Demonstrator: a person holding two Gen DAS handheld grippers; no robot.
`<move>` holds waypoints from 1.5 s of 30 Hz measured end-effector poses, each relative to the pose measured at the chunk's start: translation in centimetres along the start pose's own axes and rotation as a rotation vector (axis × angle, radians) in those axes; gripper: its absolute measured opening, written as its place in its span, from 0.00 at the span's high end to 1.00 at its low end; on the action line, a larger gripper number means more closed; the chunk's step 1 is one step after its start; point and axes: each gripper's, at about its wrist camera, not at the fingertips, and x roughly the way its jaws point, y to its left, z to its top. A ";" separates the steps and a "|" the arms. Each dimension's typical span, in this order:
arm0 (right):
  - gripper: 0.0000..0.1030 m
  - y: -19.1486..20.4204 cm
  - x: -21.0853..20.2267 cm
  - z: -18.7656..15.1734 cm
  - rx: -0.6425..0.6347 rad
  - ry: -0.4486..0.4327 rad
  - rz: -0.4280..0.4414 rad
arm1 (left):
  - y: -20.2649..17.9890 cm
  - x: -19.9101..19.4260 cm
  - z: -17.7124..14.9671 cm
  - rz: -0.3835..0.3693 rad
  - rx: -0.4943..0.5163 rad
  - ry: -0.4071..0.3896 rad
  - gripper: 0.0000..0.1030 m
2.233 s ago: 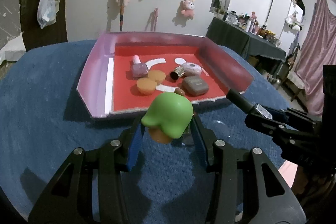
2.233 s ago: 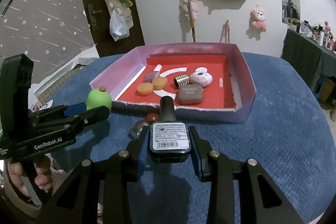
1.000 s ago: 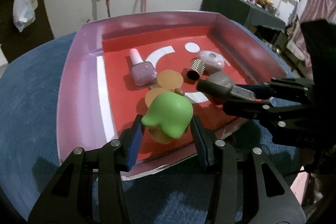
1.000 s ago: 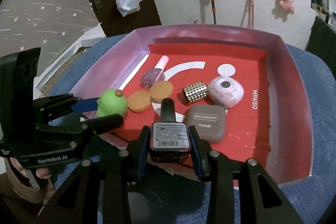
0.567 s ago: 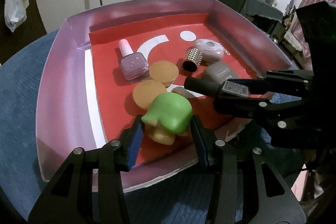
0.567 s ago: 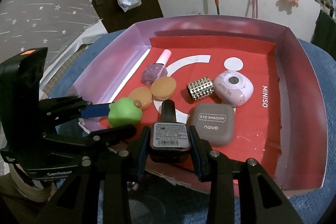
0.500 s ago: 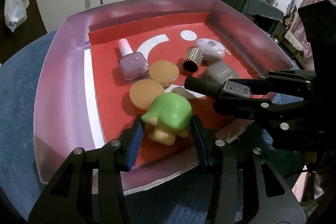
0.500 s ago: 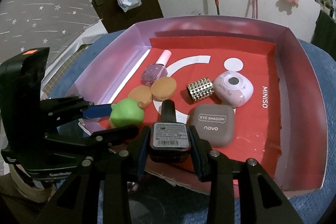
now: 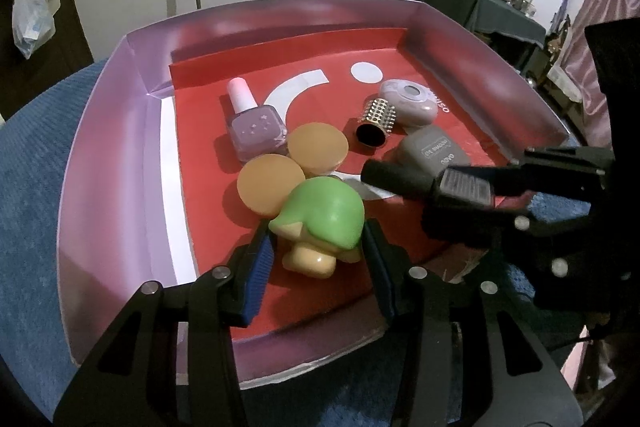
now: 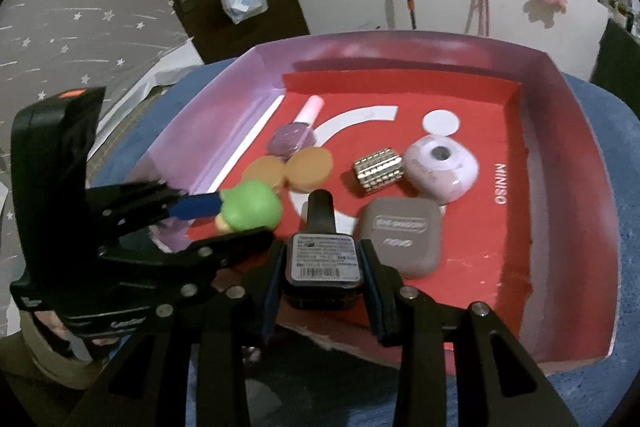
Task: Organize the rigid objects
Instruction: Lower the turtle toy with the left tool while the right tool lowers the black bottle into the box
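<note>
My left gripper (image 9: 318, 251) is shut on a green mushroom-shaped toy (image 9: 320, 217), held low over the front left of the red tray floor (image 9: 216, 223). The toy also shows in the right wrist view (image 10: 250, 207). My right gripper (image 10: 322, 263) is shut on a dark nail polish bottle (image 10: 322, 255), held over the tray's front edge beside a grey eye-shadow case (image 10: 404, 235). The bottle shows in the left wrist view (image 9: 424, 181).
In the pink-walled tray (image 9: 104, 131) lie a lilac nail polish bottle (image 9: 254, 121), two orange discs (image 9: 318, 145), a studded metal cap (image 9: 376, 119) and a pale pink round case (image 9: 408, 103). Blue cloth (image 9: 28, 155) surrounds the tray.
Both grippers have moved forward from the blue cloth over the tray and lowered, each still holding its object. The green toy has tilted downward toward the tray floor.
</note>
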 end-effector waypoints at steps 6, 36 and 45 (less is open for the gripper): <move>0.63 -0.3 1.0 -0.3 0.023 0.034 0.035 | 0.3 0.2 0.2 -0.007 -0.014 0.001 0.61; 0.63 -3.5 0.9 1.0 0.017 -0.093 -0.330 | 0.5 1.8 0.9 0.091 -0.079 -0.060 0.64; 0.63 -3.3 1.4 1.0 0.012 -0.084 -0.345 | 0.1 2.1 0.6 0.122 -0.058 -0.063 0.64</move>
